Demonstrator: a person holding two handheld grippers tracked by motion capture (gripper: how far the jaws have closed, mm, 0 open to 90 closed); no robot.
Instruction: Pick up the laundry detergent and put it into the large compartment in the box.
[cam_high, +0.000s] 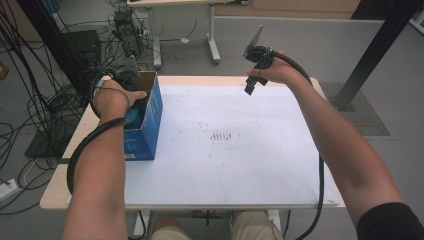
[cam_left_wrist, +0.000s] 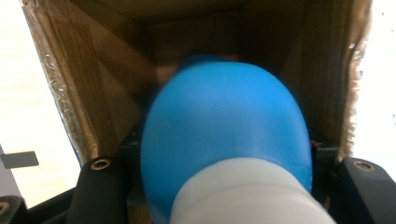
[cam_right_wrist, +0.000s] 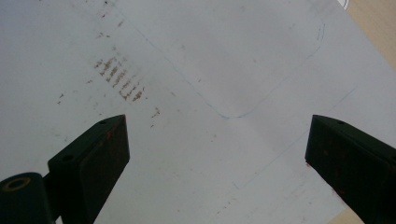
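At the left edge of the white-topped table stands an open cardboard box with blue printed sides and a plain brown inside. The person's left hand holds the left gripper down into the box mouth. Its jaws are clamped on a rounded blue plastic bottle with a ribbed white cap, cap toward the gripper, blue body pointing deeper in. The bottle hangs between the brown walls; whether it touches the bottom cannot be seen.

To place it well, the hand should likely keep the bottle centred, clear of the taped flap edges, sink until it rests, then ease the jaws apart and lift straight out so nothing snags.

Toward the middle, the tabletop carries faint brown smudges.

At the right, over the table's far edge, the right hand holds the right gripper above the surface, jaws spread wide with nothing between them, well apart from the box.
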